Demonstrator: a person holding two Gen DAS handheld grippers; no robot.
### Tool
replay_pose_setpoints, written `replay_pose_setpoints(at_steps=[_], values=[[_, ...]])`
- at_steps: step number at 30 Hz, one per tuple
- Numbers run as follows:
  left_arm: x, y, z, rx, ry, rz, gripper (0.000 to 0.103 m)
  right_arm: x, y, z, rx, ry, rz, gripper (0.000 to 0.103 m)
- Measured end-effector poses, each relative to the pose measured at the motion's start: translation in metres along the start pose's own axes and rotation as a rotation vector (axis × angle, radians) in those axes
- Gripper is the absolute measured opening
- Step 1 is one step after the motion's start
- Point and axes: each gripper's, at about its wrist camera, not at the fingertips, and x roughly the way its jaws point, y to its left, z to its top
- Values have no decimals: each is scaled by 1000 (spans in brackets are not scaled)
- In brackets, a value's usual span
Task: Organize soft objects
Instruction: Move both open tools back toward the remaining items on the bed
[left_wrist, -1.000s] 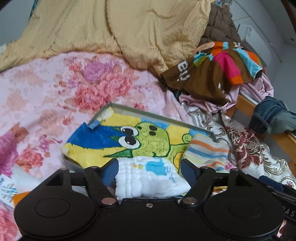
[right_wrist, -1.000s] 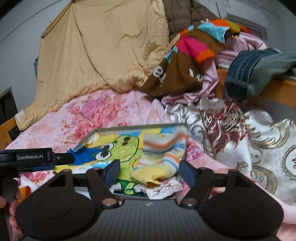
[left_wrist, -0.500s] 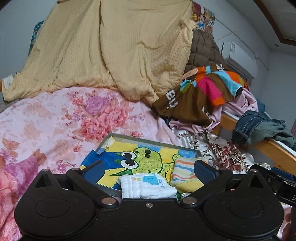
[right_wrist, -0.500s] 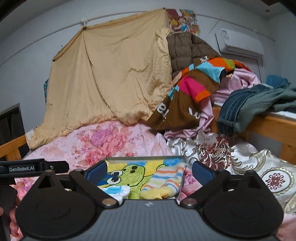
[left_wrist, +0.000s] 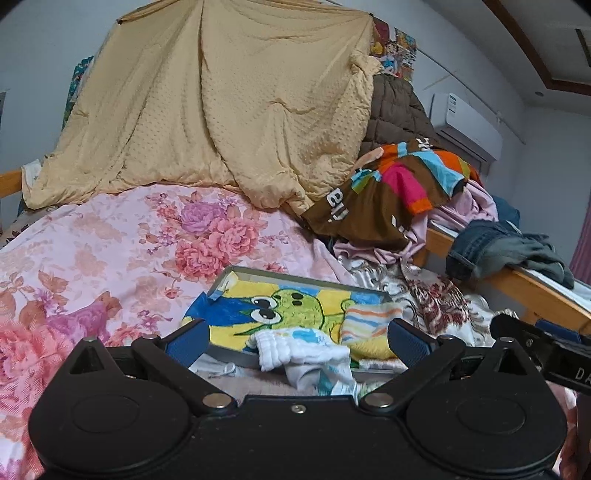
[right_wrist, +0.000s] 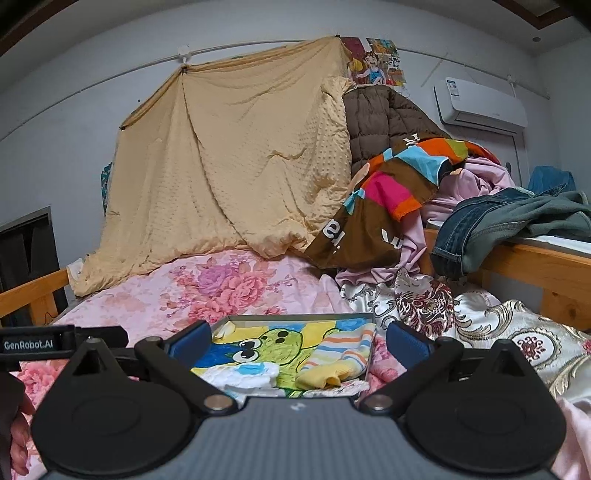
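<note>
A grey tray (left_wrist: 306, 277) (right_wrist: 295, 317) lies on the floral bedspread. A cartoon frog cloth (left_wrist: 288, 310) (right_wrist: 273, 345) lines it. On it lie a folded white cloth with blue print (left_wrist: 299, 349) (right_wrist: 240, 374) and a folded striped cloth with a yellow end (left_wrist: 369, 325) (right_wrist: 340, 360). My left gripper (left_wrist: 295, 341) is open and empty, just short of the tray's near edge. My right gripper (right_wrist: 297, 341) is open and empty, also back from the tray.
A pink floral bedspread (left_wrist: 110, 251) covers the bed. A tan blanket (left_wrist: 221, 110) hangs at the back. A heap of clothes (left_wrist: 399, 192) and jeans (left_wrist: 487, 247) sit right on a wooden rail (right_wrist: 535, 266). A patterned satin cover (right_wrist: 498, 332) lies at right.
Both grippers have opened wider and drawn back and up from the tray. The white cloth and the striped cloth stay lying on the tray.
</note>
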Motion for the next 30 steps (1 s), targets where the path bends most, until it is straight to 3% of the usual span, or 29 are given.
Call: replay_pose_setpoints(at_steps=[16, 30], values=[[-28, 40, -44, -3, 75, 14, 102, -30, 35, -35, -47, 85, 16, 103], [-29, 61, -81, 2, 114, 61, 102, -18, 54, -59, -124, 166, 46, 103]])
